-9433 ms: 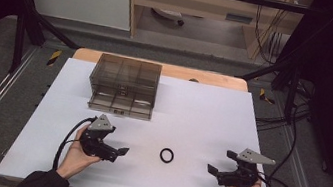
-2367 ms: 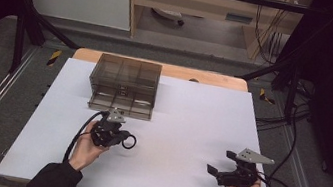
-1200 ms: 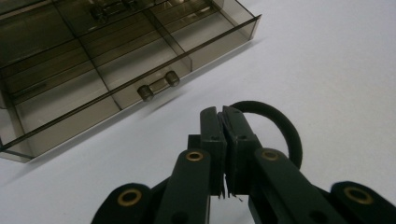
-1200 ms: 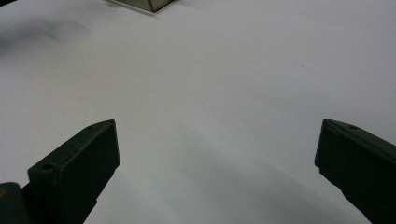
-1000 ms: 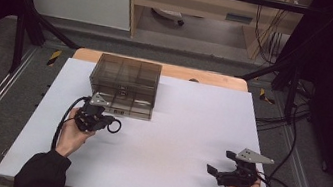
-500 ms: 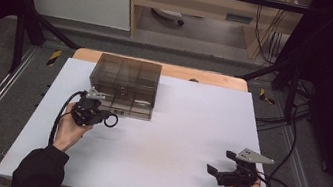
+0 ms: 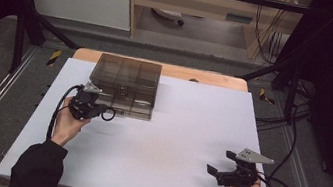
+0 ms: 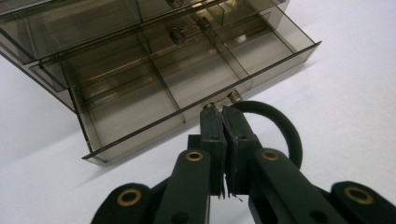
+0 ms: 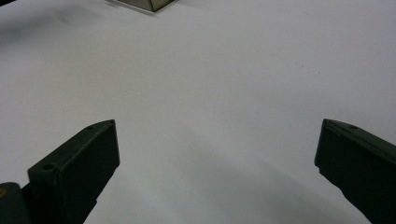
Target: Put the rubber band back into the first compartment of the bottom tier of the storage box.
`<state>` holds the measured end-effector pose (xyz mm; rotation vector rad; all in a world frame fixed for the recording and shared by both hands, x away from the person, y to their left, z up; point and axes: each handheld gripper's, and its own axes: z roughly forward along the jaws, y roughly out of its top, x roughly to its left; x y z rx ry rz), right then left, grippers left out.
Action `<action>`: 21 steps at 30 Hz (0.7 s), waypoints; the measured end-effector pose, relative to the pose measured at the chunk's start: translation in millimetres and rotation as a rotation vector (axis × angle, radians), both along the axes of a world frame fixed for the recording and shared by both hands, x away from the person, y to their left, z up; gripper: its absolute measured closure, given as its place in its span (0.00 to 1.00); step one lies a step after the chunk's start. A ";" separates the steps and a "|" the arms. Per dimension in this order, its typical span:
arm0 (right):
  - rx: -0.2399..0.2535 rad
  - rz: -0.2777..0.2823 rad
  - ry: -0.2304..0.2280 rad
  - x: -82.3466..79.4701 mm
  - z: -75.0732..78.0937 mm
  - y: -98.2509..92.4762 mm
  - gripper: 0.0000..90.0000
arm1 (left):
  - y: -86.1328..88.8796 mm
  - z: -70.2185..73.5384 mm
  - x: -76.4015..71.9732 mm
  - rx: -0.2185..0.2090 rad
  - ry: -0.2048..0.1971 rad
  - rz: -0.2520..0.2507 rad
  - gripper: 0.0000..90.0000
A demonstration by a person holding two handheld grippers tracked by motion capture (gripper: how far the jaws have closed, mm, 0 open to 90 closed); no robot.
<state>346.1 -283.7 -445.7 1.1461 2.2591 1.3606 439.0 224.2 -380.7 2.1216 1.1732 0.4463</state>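
Note:
A black rubber ring (image 8: 286, 131) hangs from my left gripper (image 8: 220, 112), whose jaws are shut on its rim. In the left gripper view it is just in front of the pulled-out lower drawer (image 8: 187, 79) of a smoky clear box, near the drawer's small knob (image 8: 232, 97). From above, my left gripper (image 7: 103, 111) holds the ring (image 7: 109, 114) at the front left of the box (image 7: 125, 84). My right gripper (image 7: 220, 163) rests open on the white table near the front right, and its jaws (image 9: 217, 126) stand wide apart with nothing between them.
The drawer is split into several compartments; a back one holds small metal parts (image 8: 187, 32). The white sheet (image 7: 177, 141) covers the table between the two hands. A corner of the box (image 9: 149, 3) shows far off in the right gripper view. Cables (image 7: 291, 123) trail off the right edge.
The ring lay on the table's middle at first; my left gripper took it and has carried it left and back to the box front. The right hand has stayed put.

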 end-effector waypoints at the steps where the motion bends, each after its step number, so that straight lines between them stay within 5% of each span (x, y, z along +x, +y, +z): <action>1: -0.001 0.000 0.000 0.0 0.0 0.1 0.01 | 0.8 -0.4 1.1 0.001 0.003 0.003 0.97; 21: 0.000 -0.001 0.001 0.0 -0.2 0.3 0.01 | 7.7 1.4 19.5 0.006 -0.003 0.054 0.97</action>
